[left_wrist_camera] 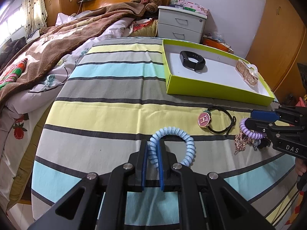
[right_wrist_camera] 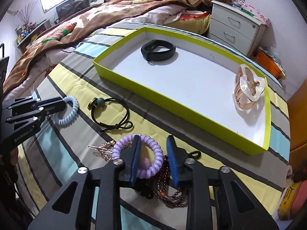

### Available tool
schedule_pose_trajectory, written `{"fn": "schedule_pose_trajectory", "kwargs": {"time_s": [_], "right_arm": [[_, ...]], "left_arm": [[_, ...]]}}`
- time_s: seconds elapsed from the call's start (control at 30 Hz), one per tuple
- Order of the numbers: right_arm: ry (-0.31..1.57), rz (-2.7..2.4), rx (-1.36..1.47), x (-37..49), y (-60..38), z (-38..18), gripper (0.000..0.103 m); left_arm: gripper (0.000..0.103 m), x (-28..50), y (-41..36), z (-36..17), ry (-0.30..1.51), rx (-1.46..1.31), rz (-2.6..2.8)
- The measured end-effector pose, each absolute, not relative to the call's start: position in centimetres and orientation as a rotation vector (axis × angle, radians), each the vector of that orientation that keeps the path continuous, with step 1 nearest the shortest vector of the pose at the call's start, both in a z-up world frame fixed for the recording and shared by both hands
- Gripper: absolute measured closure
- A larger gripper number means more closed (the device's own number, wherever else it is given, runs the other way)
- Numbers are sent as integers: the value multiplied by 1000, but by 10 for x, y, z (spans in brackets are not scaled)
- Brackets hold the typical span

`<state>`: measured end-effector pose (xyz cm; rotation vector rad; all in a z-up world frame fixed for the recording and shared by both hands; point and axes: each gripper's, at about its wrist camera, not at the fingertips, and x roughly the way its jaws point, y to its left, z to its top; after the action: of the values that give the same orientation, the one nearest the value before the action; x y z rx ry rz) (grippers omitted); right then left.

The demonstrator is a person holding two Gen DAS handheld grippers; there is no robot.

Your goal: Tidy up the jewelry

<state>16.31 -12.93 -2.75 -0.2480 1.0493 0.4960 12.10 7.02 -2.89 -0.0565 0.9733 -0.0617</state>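
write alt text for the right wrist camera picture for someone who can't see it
The right gripper hangs open over a purple spiral hair tie on a striped tablecloth, one finger inside its loop. At left, the left gripper pinches a blue spiral hair tie; behind, a green tray holds a black band.

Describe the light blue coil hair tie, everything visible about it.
The light blue coil hair tie is a glossy, plastic-looking spiral cord closed into a ring. It lies on the striped cloth, left of the black cord tie with a round charm. The left gripper is shut on its near-left side, the blue pads pressing the coil from both sides. The rest of the loop curves free beyond the fingertips, apart from other jewelry.
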Motion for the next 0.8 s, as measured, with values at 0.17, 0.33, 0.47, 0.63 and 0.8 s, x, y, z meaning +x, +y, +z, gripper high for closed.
{"fn": "schedule_pose_trajectory", "kwargs": {"time_s": [0.17,0.33,0.47,0.63,0.8], "right_arm": [[1047,484,-249,163,-131,-29,91],[1011,472,-208,159,-137,-20,93],[986,459,-177,157,-141,-13,93],[971,458,-155,154,-142,-8,93],[955,451,-136,149,-144,-4,93]], "left_arm": [[92,121,70,-29,974,-58,-61],[92,120,70,-29,977,-58,-58],[92,119,71,-28,977,-66,-58],[92,116,73,-24,969,-74,-59],[92,114,71,-20,963,-75,-65]]}}
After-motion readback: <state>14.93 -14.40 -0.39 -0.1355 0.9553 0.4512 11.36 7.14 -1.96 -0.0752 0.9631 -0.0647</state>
